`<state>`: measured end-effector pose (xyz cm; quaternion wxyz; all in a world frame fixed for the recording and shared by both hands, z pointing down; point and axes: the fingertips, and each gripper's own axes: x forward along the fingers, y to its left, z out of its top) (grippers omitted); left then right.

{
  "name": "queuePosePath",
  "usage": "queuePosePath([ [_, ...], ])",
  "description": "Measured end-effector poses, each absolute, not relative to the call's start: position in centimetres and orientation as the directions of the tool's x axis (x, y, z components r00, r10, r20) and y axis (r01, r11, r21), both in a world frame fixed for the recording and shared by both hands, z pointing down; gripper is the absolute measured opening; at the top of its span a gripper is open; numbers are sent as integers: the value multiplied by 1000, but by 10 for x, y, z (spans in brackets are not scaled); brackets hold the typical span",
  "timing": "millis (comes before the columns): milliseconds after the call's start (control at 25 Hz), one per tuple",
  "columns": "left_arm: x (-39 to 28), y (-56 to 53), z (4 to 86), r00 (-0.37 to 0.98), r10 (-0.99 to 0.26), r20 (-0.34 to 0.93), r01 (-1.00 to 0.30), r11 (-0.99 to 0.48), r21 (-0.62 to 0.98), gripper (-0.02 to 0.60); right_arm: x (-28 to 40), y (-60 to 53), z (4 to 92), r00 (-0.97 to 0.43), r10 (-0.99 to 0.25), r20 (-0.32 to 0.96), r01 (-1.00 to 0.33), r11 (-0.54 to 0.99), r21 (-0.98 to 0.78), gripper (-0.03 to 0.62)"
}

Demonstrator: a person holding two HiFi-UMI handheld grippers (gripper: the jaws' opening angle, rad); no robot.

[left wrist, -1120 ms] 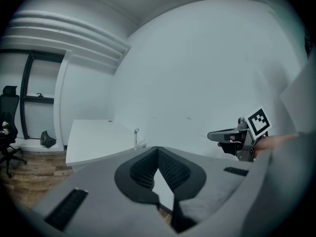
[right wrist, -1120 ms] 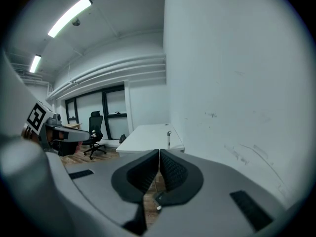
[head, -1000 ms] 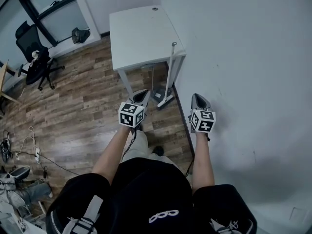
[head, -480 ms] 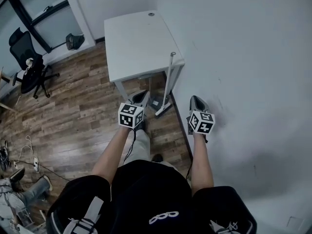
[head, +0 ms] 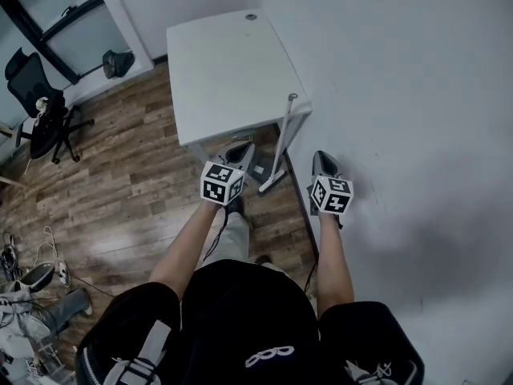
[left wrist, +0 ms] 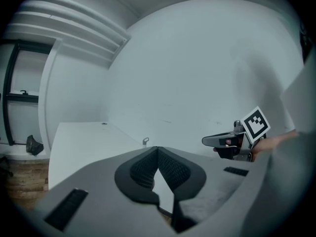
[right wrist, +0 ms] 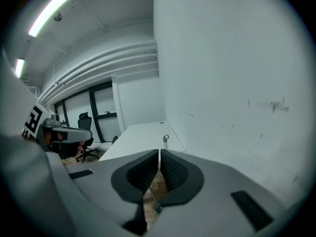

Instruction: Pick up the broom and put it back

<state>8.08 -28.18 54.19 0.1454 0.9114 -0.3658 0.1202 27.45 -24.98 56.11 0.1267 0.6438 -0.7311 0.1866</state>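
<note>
A broom (head: 282, 139) with a thin white handle leans against the near right corner of the white table (head: 224, 62), its head on the wooden floor next to the wall. Its handle tip (left wrist: 145, 141) shows just past my jaws in the left gripper view, and the same tip (right wrist: 165, 138) shows in the right gripper view. My left gripper (head: 243, 147) is shut and empty, just left of the broom's lower end. My right gripper (head: 319, 159) is shut and empty, just right of the broom, close to the wall.
A white wall (head: 417, 95) runs along the right side. A black office chair (head: 36, 107) stands far left by the windows, a dark object (head: 118, 61) lies near the far wall, and cables (head: 20, 251) lie on the floor at left.
Both grippers and the view have moved forward, closer to the table and the broom. The jaws of both stay shut and hold nothing.
</note>
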Motion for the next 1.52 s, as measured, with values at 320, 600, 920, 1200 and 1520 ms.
queuePosePath([
  [320, 83, -348, 566, 726, -589, 355, -670, -722, 172, 20, 261, -316, 597, -149, -870, 470, -988, 114, -101, 28],
  [600, 87, -399, 584, 742, -555, 376, -646, -741, 183, 20, 254, -371, 626, -171, -844, 509, -985, 134, -109, 184],
  [920, 75, -447, 604, 759, -520, 391, -621, -759, 196, 20, 246, -425, 665, -151, -815, 560, -988, 114, -101, 212],
  [1200, 63, -480, 628, 762, -494, 419, -610, -764, 209, 20, 238, -459, 696, -121, -795, 595, -993, 98, -71, 216],
  [1520, 68, -505, 647, 775, -473, 419, -591, -777, 217, 20, 242, -493, 733, -82, -777, 624, -996, 79, -32, 217],
])
